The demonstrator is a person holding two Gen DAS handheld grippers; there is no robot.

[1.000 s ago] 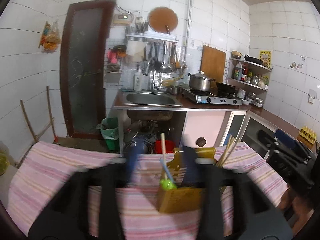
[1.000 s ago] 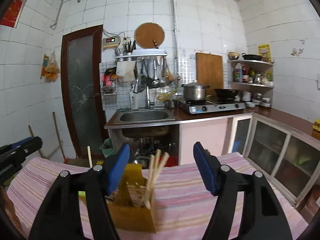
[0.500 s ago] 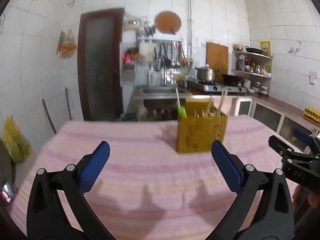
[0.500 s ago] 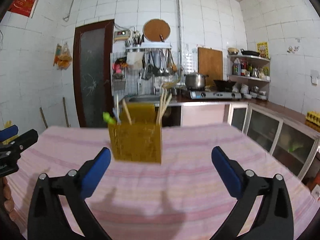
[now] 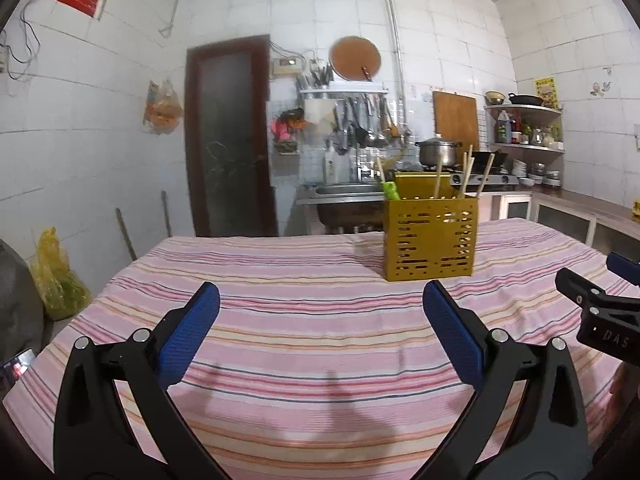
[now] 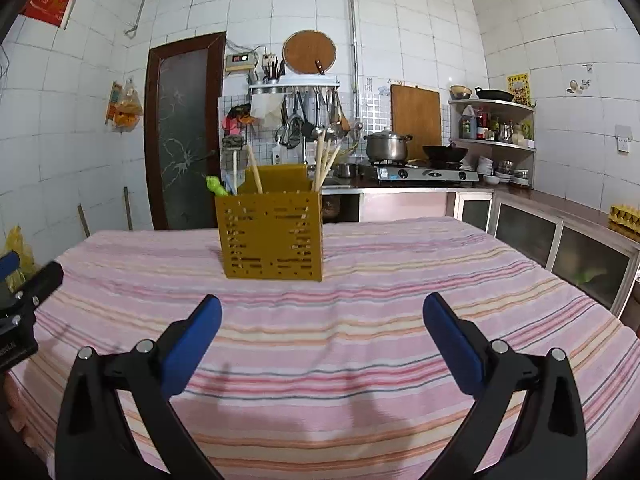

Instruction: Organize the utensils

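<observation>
A yellow perforated utensil holder point(image 5: 431, 240) point(image 6: 272, 236) stands upright on the pink striped tablecloth point(image 5: 312, 320) point(image 6: 400, 280). Wooden chopsticks point(image 6: 325, 164) and a green-handled utensil point(image 6: 217, 186) stick up out of it. My left gripper point(image 5: 320, 308) hovers low over the cloth, well short of the holder, open with nothing between its blue pads. My right gripper point(image 6: 322, 316) is likewise open and empty, nearer than the holder. Each gripper shows at the edge of the other's view: right gripper point(image 5: 600, 312), left gripper point(image 6: 20, 300).
Behind the table are a sink point(image 5: 344, 192), a gas stove with a steel pot point(image 6: 387, 146) and a wok, hanging ladles, a corner shelf point(image 6: 492, 120) and glass-fronted cabinets point(image 6: 560, 240). A yellow bag point(image 5: 56, 276) sits on the floor at left.
Both grippers have pulled back from the holder and sunk toward the cloth. Their jaws have spread wide, so the holder now stands free farther off.
</observation>
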